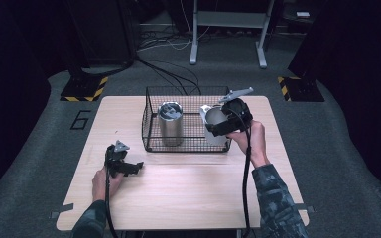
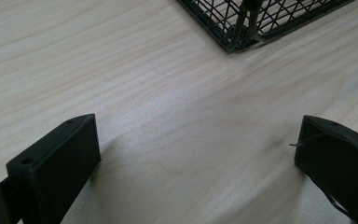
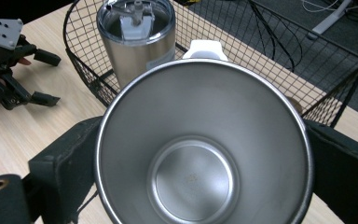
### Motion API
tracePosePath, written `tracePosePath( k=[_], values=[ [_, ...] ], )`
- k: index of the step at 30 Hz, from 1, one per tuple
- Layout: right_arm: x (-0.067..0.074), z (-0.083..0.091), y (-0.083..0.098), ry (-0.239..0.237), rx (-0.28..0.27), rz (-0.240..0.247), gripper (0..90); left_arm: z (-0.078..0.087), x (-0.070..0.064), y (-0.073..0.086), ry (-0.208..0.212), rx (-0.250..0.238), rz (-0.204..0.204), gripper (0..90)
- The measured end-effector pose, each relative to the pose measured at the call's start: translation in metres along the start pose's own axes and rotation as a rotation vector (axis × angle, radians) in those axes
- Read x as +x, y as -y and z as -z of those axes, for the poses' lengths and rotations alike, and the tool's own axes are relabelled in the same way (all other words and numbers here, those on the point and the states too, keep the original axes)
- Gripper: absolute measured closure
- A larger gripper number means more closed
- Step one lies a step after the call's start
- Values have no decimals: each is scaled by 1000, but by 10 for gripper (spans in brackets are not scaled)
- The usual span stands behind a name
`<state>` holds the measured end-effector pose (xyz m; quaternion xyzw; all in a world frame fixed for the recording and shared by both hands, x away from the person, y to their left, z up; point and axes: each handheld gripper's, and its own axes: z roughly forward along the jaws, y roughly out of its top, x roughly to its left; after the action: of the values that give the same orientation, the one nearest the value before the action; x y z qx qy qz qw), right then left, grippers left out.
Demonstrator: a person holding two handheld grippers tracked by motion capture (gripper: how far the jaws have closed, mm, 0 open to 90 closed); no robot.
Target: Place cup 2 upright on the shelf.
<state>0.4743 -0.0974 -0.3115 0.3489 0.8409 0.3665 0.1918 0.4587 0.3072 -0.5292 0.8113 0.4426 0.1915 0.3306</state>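
we clamp the open steel cup [image 3: 204, 144] in our right gripper [image 1: 226, 120], likely for the basket [image 1: 151, 121] at twelve o'clock; left gripper [image 1: 124, 166] idles wide.

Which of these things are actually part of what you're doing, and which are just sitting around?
Seemingly in the job:
- open steel cup, held by the right gripper
- wire basket
- lidded steel tumbler standing in the basket

Just around:
- left gripper, open, holding nothing, low over the wooden table
- floor cables
- metal stand beyond the table
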Motion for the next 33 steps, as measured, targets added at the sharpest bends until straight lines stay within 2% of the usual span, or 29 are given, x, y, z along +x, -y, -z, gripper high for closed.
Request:
tracePosePath(
  k=[14,15,19,20,23,24,29,30,33],
  values=[
    [-4,-20,-15,6,28,-22,55,0,0,0,0,0,0,0],
    [-6,-21,-16,5,29,-10,55,0,0,0,0,0,0,0],
    [-6,-27,-20,15,26,-26,55,0,0,0,0,0,0,0],
    [-7,-29,-21,14,29,-17,55,0,0,0,0,0,-1,0],
    [-9,-34,-22,18,30,-20,55,0,0,0,0,0,0,0],
    [-9,-36,-22,20,40,-37,55,0,0,0,0,0,0,0],
    [-14,-45,-23,35,32,-30,55,0,0,0,-1,-1,-1,0],
    [-13,-46,-23,33,42,-46,55,0,0,0,0,0,0,0],
    [-15,-50,-24,36,42,-43,55,0,0,0,0,0,-1,0]
  ],
)
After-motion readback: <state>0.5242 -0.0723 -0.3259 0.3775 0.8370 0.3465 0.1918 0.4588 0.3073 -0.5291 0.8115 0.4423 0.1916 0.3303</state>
